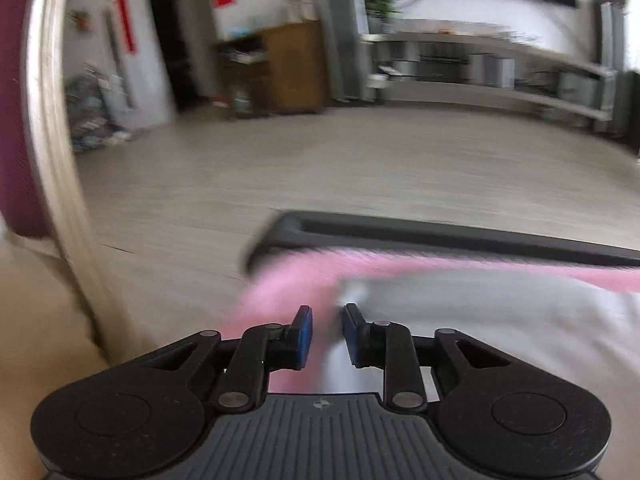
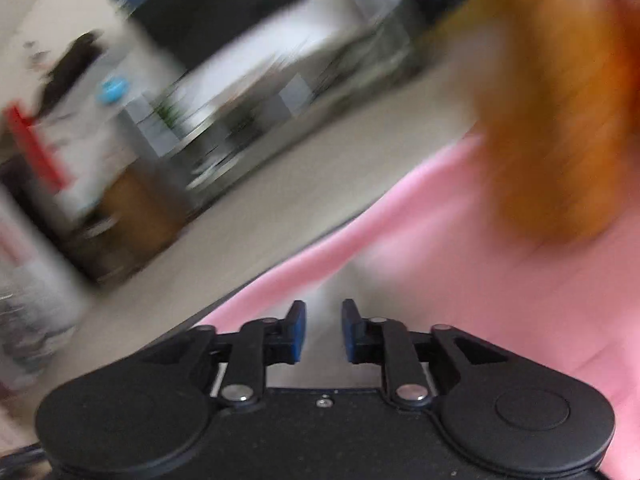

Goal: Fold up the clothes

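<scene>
Living room floor behind, all blurred. My left gripper (image 1: 327,334) and right gripper (image 2: 323,330) both gape over pink cloth (image 2: 460,240) on dark table (image 1: 440,236), gripping nothing; orange garment (image 2: 560,120) upper right.

Both tools (image 1: 326,334) (image 2: 324,330): black linkages, blue pads, silver rivets

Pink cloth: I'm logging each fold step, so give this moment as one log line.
pink cloth: on surface, not gripped | left gripper: open, over cloth | right gripper: open, empty | views: blurred
</scene>
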